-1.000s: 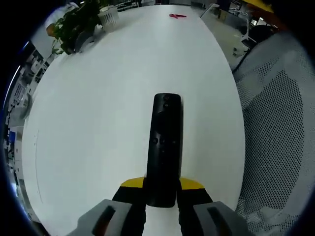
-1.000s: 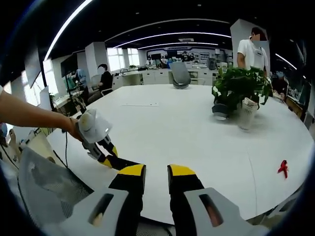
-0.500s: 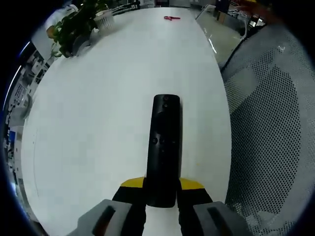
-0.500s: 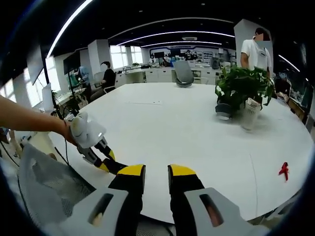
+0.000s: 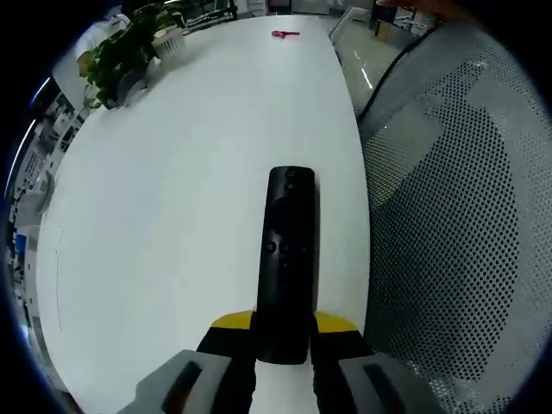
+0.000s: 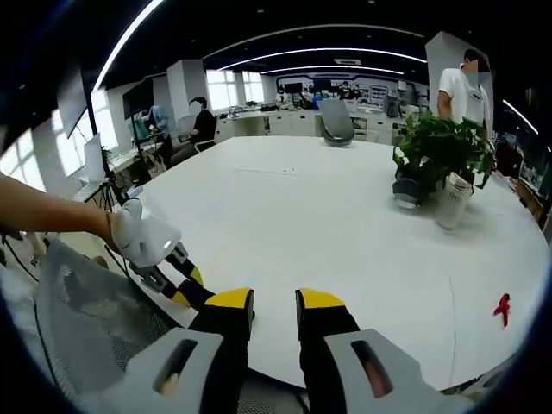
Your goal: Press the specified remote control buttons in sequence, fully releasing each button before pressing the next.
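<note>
Remote [image 5: 288, 259] pinched in left gripper [image 5: 285, 326] above table [image 5: 172, 172]; right gripper [image 6: 274, 304] slightly parted, seemingly empty.

Open office, white oval table [image 6: 345, 233]

Light: bright, even, from ceiling strip lights [image 6: 285, 59] and windows [image 6: 231, 90]
Glare: soft sheen on white table [image 5: 190, 172]
Shadows: faint
Distortion: strong fisheye bending toward table's edges

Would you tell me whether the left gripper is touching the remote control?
Touching: the left gripper view shows the left gripper clamped on the remote control's near end.
</note>
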